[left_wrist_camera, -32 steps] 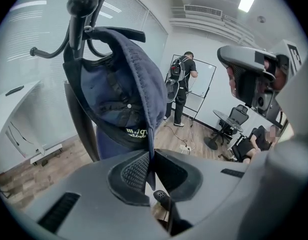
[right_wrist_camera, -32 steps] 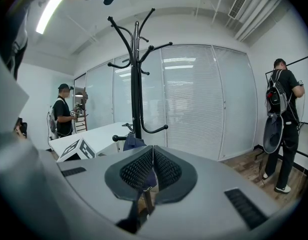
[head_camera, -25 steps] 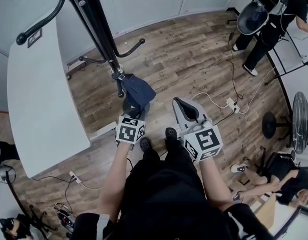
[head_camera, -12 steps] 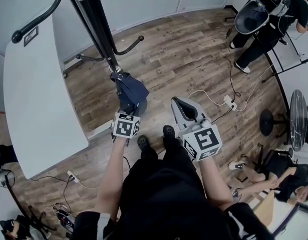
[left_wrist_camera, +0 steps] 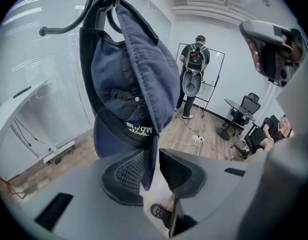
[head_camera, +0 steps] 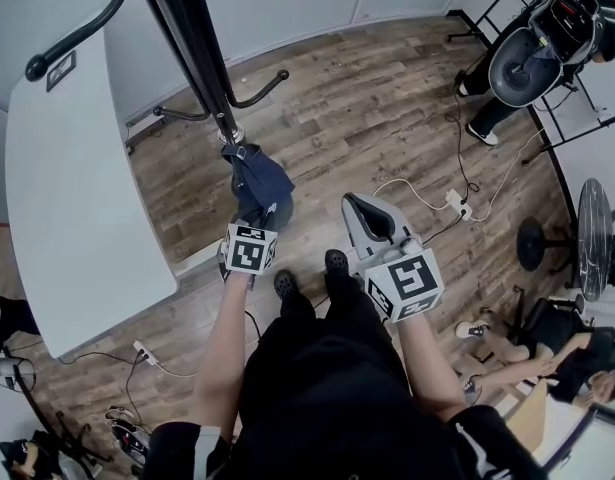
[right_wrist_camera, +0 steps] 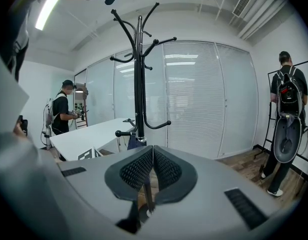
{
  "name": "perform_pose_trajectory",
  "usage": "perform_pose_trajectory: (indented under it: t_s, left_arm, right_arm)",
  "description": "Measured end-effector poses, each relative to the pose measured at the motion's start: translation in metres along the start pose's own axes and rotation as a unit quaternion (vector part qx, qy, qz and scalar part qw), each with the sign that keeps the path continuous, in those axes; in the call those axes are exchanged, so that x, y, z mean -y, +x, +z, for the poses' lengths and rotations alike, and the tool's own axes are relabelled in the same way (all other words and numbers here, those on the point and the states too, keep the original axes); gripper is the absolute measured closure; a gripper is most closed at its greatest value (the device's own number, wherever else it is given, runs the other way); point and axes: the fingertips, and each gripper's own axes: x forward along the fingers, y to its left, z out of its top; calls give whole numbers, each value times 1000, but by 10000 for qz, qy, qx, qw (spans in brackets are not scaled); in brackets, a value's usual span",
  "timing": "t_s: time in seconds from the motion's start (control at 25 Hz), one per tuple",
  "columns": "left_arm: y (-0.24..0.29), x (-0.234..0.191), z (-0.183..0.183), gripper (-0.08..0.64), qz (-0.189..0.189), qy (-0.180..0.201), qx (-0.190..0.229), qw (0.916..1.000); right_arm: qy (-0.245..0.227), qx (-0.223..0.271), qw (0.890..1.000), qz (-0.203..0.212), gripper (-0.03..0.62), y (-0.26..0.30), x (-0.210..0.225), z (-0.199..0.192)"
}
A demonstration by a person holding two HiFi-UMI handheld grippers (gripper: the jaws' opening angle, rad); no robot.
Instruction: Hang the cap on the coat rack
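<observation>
The navy blue fabric cap (left_wrist_camera: 128, 84) hangs from a hook of the black metal coat rack (head_camera: 190, 43). Just beside the rack, the left gripper (left_wrist_camera: 152, 166) is opening its jaws, and the cap's brim hangs loose between them. The right gripper (right_wrist_camera: 152, 156), farther from the rack, has its jaws pressed together on nothing.
</observation>
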Motion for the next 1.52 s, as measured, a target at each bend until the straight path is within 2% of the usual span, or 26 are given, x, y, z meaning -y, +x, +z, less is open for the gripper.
perform_pose_trajectory:
  t_s: [0.24,0.44,0.96,1.52]
  left_arm:
    - [-6,-8,1,384,170,25,71,9998]
    - [-10,-5,3,359,146,166,157,9996]
    - [-39,4,8,359,259,306,441,9982]
    - [-79,30,21,359,850,-101,822,9929]
  right_arm:
    - [16,-6,10000,11,561,0,-5,0]
    - [22,10,10000,17,561,-1,-7,-1]
    - [51,122,9999,108,561,-10,-17,-6]
    - [-38,224,9960,861,561,-19,-13,1]
